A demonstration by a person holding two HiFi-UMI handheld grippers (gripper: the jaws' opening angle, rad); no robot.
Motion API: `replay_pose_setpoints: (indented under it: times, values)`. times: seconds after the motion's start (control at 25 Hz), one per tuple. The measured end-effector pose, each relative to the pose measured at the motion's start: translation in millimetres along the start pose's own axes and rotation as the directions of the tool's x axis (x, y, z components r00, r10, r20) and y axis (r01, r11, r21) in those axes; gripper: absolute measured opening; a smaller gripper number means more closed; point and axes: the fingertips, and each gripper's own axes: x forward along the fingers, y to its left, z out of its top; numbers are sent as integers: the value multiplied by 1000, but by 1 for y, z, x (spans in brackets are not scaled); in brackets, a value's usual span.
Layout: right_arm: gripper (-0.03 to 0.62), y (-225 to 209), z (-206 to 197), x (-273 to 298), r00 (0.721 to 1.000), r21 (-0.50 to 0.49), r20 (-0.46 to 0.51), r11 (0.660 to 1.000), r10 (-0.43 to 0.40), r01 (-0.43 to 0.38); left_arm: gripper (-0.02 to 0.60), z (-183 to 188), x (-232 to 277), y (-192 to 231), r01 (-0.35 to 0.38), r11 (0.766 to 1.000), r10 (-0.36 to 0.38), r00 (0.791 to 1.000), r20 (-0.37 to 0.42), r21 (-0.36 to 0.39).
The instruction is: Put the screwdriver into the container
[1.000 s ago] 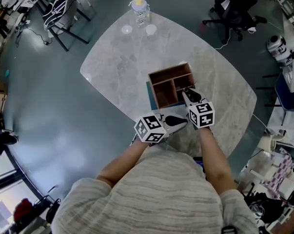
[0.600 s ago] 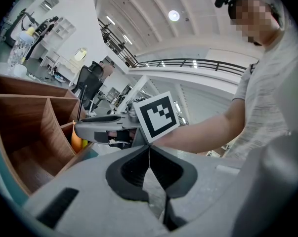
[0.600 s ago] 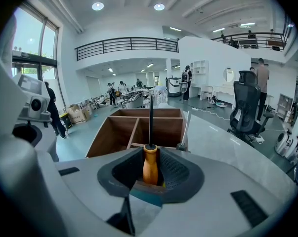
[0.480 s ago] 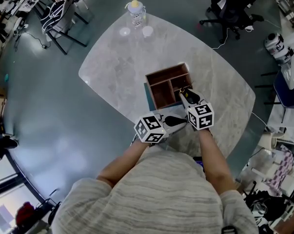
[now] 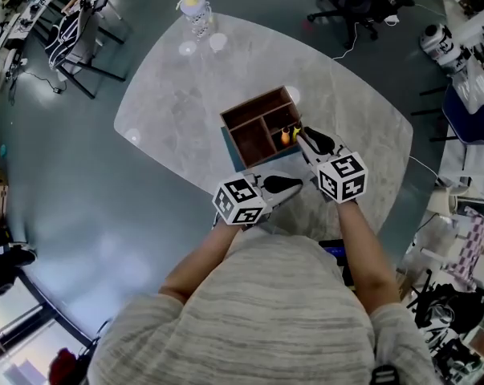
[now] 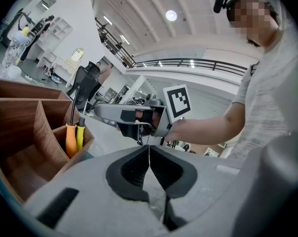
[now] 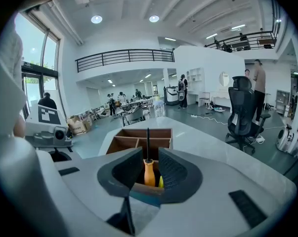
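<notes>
My right tool hangs over the near right corner of the wooden container, its jaws standing apart. Through the gap I look straight at the orange screwdriver. It stands upright, handle down and shaft up, in the corner compartment, and its handle is narrower than the gap, with neither pad pressing it. I judge it to be resting on the container and not on my grip.

A yellow screwdriver stands just beside it in the same compartment, the two handles close together. They stay upright because the compartment is narrow and the walls prop them. The other compartments look bare from here.

My left tool is closed on nothing, its jaws meeting in a thin line. I hold it low at the near edge of the worktop, beside the container and clear of the right tool's path.

The placing looks done to me. Next I would lift the right tool straight up, because a sideways pull could catch the shaft and tip the screwdriver out.
</notes>
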Motion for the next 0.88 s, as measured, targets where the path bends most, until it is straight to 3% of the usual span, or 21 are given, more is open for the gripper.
replay_pose_setpoints:
  times: [0.36,0.88]
  values:
    - [80,-2,6,-45,999,15,4,999,48,-48,15,3,6,2,8,1000,-8,1000,-9,15]
    - [78,12,-3,-81,998,62,26,997,50,-51,15,5,7,4,4,1000,-3,1000,-18,16]
